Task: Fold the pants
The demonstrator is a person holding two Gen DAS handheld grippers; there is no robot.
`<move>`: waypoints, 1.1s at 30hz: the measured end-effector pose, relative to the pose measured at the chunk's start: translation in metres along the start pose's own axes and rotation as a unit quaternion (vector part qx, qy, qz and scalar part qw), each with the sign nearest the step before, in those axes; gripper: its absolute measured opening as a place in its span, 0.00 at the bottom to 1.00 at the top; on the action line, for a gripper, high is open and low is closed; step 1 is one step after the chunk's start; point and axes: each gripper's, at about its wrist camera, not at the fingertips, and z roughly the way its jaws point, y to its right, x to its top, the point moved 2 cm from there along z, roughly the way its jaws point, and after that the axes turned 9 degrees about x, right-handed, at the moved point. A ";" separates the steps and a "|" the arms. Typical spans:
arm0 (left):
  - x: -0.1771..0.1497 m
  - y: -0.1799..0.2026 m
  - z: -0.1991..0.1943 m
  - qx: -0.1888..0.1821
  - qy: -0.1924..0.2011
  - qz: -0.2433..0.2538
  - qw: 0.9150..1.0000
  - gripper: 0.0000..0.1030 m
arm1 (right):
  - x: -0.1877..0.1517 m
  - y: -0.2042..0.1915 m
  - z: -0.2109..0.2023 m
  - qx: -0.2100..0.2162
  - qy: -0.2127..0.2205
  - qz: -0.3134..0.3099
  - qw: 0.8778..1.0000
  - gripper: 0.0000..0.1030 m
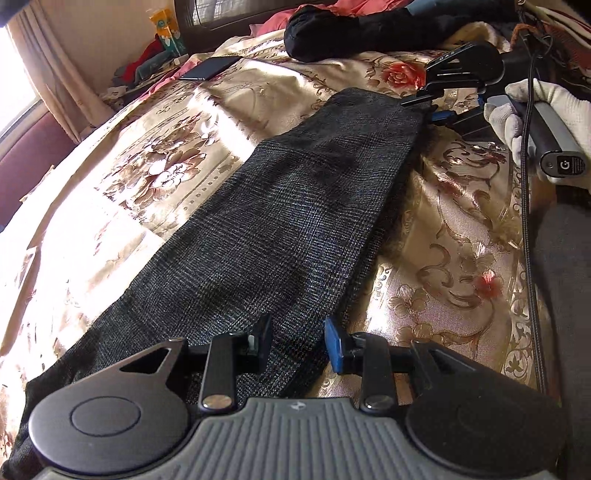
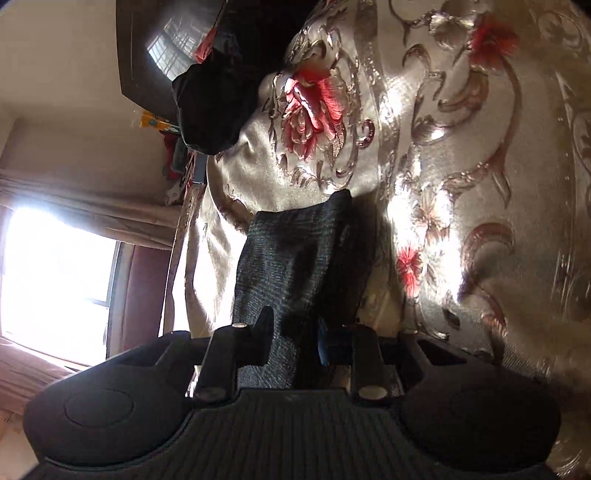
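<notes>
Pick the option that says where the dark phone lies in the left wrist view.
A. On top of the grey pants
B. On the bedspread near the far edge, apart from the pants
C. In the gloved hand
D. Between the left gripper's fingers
B: the phone lies flat on the floral bedspread, far off with bare cover between it and the grey pants.

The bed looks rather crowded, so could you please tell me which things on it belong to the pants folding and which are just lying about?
Part of the job:
- grey checked pants
- left gripper, at their near end
- right gripper, at their far end

Just lying about:
- black garment
- dark phone
- red cloth
- floral bedspread, underneath everything
</notes>
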 end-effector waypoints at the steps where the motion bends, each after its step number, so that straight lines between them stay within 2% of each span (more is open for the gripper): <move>1: 0.000 -0.001 -0.001 -0.001 0.002 -0.004 1.000 0.44 | -0.001 0.001 -0.006 0.002 0.005 0.006 1.000 0.31; 4: 0.003 -0.003 0.000 -0.016 0.008 -0.018 1.000 0.44 | 0.000 0.005 -0.015 0.002 0.012 0.001 1.000 0.30; 6: 0.006 0.000 0.004 -0.018 0.009 -0.015 1.000 0.44 | 0.000 0.006 -0.005 -0.005 0.001 -0.003 1.000 0.30; 9: 0.008 0.004 0.005 -0.020 0.015 -0.015 1.000 0.44 | 0.001 0.006 0.016 0.007 -0.004 0.006 1.000 0.30; 12: 0.008 0.004 0.005 -0.022 0.019 -0.026 0.999 0.44 | -0.002 0.007 0.036 0.040 -0.007 0.021 0.999 0.34; 16: 0.006 0.001 0.008 -0.027 0.025 -0.051 0.998 0.45 | -0.009 0.008 0.042 0.051 0.009 0.011 0.999 0.36; 19: 0.002 0.005 0.017 -0.030 0.026 -0.064 0.997 0.46 | -0.004 0.012 0.033 0.083 0.011 0.057 0.995 0.37; 22: -0.001 0.009 0.016 -0.027 0.034 -0.063 0.997 0.46 | 0.003 0.019 0.022 0.070 0.030 0.060 0.995 0.07; 24: -0.001 0.008 0.014 -0.030 0.035 -0.059 0.997 0.46 | 0.002 0.021 0.019 0.077 0.030 0.059 0.995 0.08; 26: -0.001 0.007 0.015 -0.032 0.035 -0.059 0.997 0.46 | 0.000 0.017 0.024 0.068 0.016 0.039 0.997 0.12; 29: 0.001 0.007 0.015 -0.032 0.034 -0.058 0.997 0.47 | -0.003 0.016 0.039 0.072 0.000 0.043 0.996 0.18; 33: 0.004 0.008 0.017 -0.029 0.034 -0.062 0.997 0.47 | -0.001 0.014 0.052 0.059 -0.006 0.042 0.997 0.14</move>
